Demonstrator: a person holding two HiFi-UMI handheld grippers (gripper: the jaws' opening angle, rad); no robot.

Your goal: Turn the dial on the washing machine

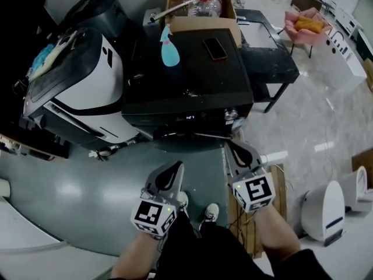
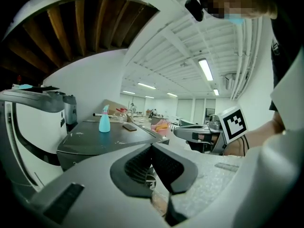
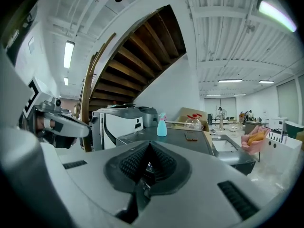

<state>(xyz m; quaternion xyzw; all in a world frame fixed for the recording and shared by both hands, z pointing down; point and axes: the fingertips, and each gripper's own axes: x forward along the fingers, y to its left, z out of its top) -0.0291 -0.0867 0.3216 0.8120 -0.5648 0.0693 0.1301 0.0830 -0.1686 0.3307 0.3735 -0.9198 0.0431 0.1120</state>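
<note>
Standing before a dark grey, flat-topped washing machine [image 1: 186,80], with both tools held low ahead of its front. Clenched on nothing at the left gripper [image 1: 176,167], with pads flat together. Likewise shut and empty at the right gripper [image 1: 229,146], with tips up near the machine's front right corner.

On the lid, a light-blue plastic spray bottle [image 1: 169,48] upright toward the back, and a dark phone with an orange rim [image 1: 215,48] lying flat near it. Behind, an open brown cardboard box [image 1: 201,22] with clear plastic bottles inside. Close against the left side, a white and black office machine [image 1: 81,86]. To the right, a low black table [image 1: 271,60], then a pink chair [image 1: 306,23] well apart. Only grey floor [image 1: 87,191] between the tools and the front panel.

Of that panel, just a thin foreshortened strip with a small lit display [image 1: 190,117] from the head view; no telling the dial apart there. From both gripper views, largely blocked by the grippers' own bodies.
</note>
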